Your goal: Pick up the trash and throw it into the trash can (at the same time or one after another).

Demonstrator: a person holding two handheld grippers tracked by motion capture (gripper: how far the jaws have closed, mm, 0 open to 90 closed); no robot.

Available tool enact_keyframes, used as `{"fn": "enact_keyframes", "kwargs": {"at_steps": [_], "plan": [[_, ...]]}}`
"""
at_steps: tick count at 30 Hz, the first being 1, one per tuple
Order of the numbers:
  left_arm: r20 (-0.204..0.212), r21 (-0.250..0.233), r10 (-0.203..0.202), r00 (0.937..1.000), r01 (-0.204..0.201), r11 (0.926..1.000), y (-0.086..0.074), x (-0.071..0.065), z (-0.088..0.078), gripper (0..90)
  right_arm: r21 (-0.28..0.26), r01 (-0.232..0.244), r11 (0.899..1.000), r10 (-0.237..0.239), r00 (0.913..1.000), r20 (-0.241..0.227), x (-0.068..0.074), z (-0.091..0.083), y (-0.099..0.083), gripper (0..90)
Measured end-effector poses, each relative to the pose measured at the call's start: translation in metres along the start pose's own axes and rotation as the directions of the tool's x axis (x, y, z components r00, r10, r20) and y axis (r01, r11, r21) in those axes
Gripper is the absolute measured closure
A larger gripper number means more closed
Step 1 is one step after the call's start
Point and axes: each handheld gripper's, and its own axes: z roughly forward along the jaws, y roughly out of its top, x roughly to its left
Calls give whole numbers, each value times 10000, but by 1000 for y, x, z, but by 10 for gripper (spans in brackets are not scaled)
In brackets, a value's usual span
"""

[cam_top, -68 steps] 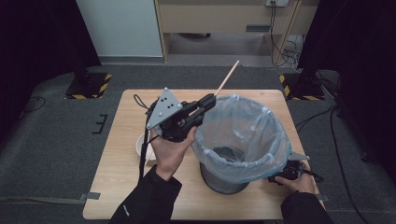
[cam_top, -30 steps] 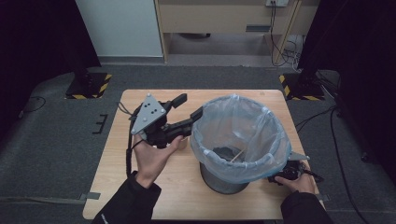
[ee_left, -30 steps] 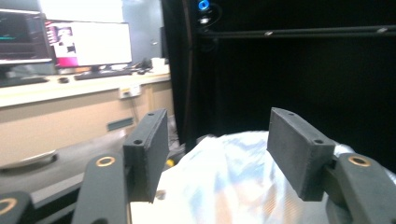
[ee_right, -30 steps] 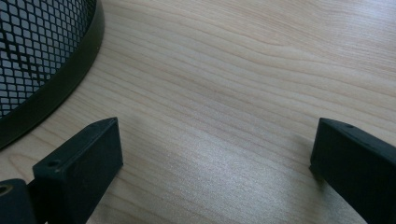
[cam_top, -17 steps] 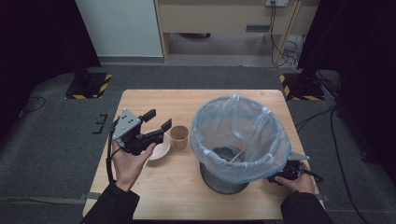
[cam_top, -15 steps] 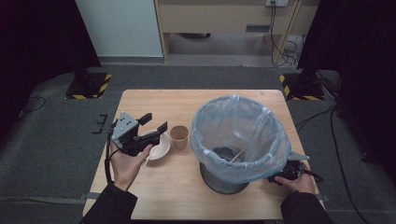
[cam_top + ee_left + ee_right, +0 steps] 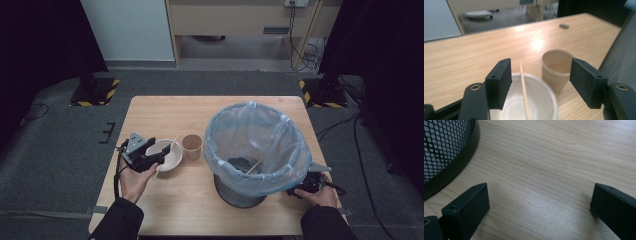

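Note:
A white bowl (image 7: 169,159) (image 7: 544,107) sits on the left half of the wooden table (image 7: 175,210) with a thin wooden stick (image 7: 171,147) (image 7: 524,90) leaning in it. A brown paper cup (image 7: 191,146) (image 7: 556,71) stands just right of the bowl. My left gripper (image 7: 159,156) (image 7: 540,72) hovers low at the bowl's left rim, jaws open, with the stick and bowl ahead between them and untouched. My right gripper (image 7: 300,190) (image 7: 539,192) rests open on bare table by the bin's base.
A black mesh bin (image 7: 240,192) (image 7: 444,150) lined with a pale blue bag (image 7: 255,135) fills the table's right half; another stick (image 7: 252,166) lies inside it. The bin's wall (image 7: 621,57) is close on the left gripper's right side.
My left hand has come away from the bin's rim and dropped leftward to the bowl. The stick it held earlier over the bin is gone from its jaws. The right hand has kept still.

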Motion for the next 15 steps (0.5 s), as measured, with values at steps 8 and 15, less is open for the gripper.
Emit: {"fn": "enact_keyframes", "kwargs": {"at_steps": [8,15], "plan": [[-120,963,123,9999,-111,9953,-21,7,21,365,1,-2,10000,2,10000,-2,0,0,0,24],[-272,1645,161,9995,-114,9863,-32,11,35,403,0,-2,10000,2,10000,-2,0,0,0,24]]}}
